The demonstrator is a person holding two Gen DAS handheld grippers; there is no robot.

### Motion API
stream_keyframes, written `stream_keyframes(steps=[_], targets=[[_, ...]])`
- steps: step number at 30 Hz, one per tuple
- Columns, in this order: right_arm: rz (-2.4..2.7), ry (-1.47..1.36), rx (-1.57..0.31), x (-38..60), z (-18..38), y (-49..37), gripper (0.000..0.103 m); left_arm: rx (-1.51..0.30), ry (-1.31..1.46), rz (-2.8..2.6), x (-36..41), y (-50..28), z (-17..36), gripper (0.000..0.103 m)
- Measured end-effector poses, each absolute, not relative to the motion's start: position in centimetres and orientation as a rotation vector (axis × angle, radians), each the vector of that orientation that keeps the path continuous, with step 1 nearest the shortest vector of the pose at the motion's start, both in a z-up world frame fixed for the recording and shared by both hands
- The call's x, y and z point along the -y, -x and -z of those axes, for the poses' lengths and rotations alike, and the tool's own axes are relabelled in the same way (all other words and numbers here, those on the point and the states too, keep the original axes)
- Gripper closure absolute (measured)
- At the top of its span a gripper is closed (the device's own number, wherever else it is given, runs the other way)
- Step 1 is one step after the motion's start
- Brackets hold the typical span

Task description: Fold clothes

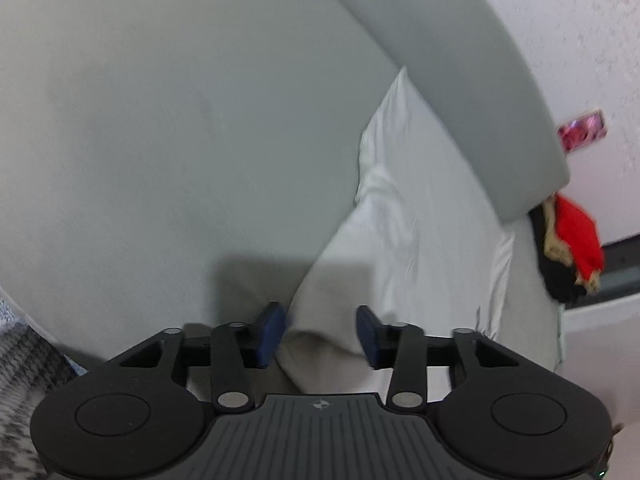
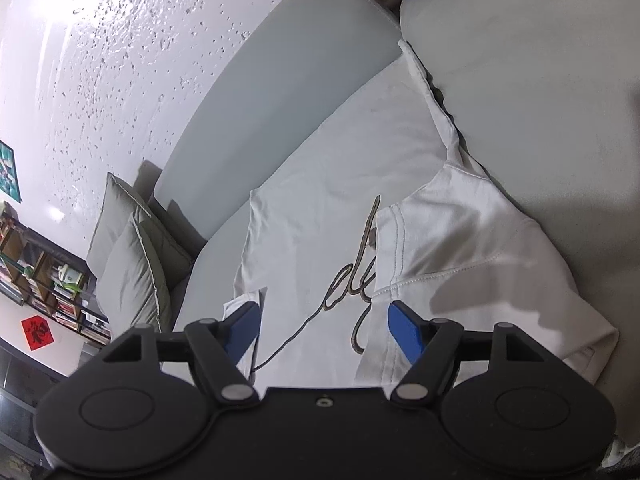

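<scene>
We see even, fairly bright indoor light in both views. The left wrist view is soft with motion blur, worst on the red cloth (image 1: 580,236). A blocky shadow falls on the sofa seat (image 1: 160,160). Glare shines off the textured wall (image 2: 100,40). Fisheye bending curves the edges, and the corners go black.

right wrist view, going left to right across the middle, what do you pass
bookshelf → grey cushions → white shirt with script lettering → folded-over part of the shirt → bare grey sofa seat
</scene>
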State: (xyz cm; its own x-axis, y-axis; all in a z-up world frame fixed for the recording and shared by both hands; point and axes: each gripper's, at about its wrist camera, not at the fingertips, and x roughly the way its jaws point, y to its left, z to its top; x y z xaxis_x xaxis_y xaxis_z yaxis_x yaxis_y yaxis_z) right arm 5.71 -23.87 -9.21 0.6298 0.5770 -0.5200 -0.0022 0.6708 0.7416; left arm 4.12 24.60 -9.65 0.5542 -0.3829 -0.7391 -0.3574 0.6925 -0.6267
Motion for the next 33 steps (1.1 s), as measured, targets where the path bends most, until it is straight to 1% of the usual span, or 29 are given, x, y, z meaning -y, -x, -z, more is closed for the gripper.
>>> stream_keyframes(steps=[1,3,4,5,7,8,10,15,16,17,18,19,21,22,23,24,25,26,27,30,33], targets=[[-0.371,-0.774,-0.838,23.8,9.3,-5.8,0.033,-1.022,0.844,0.023,-24.4,-4.5,9.7,0.068],[-0.369,-0.772,-0.843,23.7,9.3,-5.8,0.033,-1.028,0.875,0.004,-24.6,-5.1,10.1,0.075],[-0.368,-0.770,-0.846,23.6,9.4,-5.9,0.033,-1.025,0.891,-0.015,-24.8,-5.0,10.3,0.085],[-0.367,-0.769,-0.848,23.6,9.4,-5.9,0.033,-1.018,0.897,-0.032,-24.9,-4.9,10.3,0.091],[-0.367,-0.768,-0.850,23.5,9.4,-5.8,0.033,-1.015,0.850,-0.044,-24.5,-4.6,10.0,0.094],[-0.368,-0.768,-0.851,23.4,9.4,-5.8,0.033,-1.017,0.803,-0.048,-24.2,-4.6,9.7,0.098],[-0.372,-0.766,-0.852,23.3,9.4,-5.6,0.033,-1.000,0.664,-0.055,-23.0,-4.4,8.6,0.100],[-0.351,-0.740,-0.836,23.7,9.0,-5.4,0.033,-0.995,0.322,-0.150,-20.1,-3.1,6.9,0.099],[-0.344,-0.731,-0.828,23.8,8.8,-5.3,0.033,-1.000,0.268,-0.157,-19.5,-3.1,6.8,0.096],[-0.337,-0.721,-0.819,24.0,8.6,-5.2,0.033,-1.001,0.227,-0.171,-19.3,-3.1,6.5,0.089],[-0.330,-0.712,-0.811,24.2,8.4,-5.1,0.033,-0.989,0.195,-0.189,-19.0,-2.8,6.0,0.087],[-0.324,-0.703,-0.803,24.3,8.3,-5.0,0.033,-0.962,0.169,-0.210,-18.8,-2.3,5.4,0.082],[-0.310,-0.684,-0.786,24.7,7.9,-4.8,0.033,-0.865,0.163,-0.227,-18.9,-1.4,4.4,0.082],[-0.302,-0.675,-0.778,24.8,7.7,-4.7,0.033,-0.825,0.173,-0.214,-18.9,-1.4,4.0,0.084],[-0.260,-0.652,-0.756,25.2,7.4,-4.8,0.033,-0.804,0.169,-0.185,-18.6,-2.2,3.8,0.089],[-0.218,-0.629,-0.736,25.6,7.1,-4.9,0.042,-0.787,0.162,-0.152,-18.2,-3.1,3.6,0.092],[-0.174,-0.588,-0.741,25.8,7.1,-5.6,0.056,-0.786,0.144,-0.122,-17.5,-4.5,3.7,0.092],[-0.142,-0.539,-0.769,25.7,7.2,-6.6,0.084,-0.797,0.129,-0.093,-16.7,-6.1,4.1,0.095],[-0.130,-0.521,-0.791,25.6,7.6,-7.6,0.093,-0.811,0.120,-0.070,-15.8,-7.9,4.6,0.097],[-0.105,-0.485,-0.825,25.1,8.6,-10.1,0.093,-0.858,0.054,-0.064,-13.7,-12.5,6.8,0.097],[-0.076,-0.405,-0.818,24.2,9.5,-12.1,0.093,-0.896,0.012,-0.128,-13.2,-15.0,9.2,0.094]])
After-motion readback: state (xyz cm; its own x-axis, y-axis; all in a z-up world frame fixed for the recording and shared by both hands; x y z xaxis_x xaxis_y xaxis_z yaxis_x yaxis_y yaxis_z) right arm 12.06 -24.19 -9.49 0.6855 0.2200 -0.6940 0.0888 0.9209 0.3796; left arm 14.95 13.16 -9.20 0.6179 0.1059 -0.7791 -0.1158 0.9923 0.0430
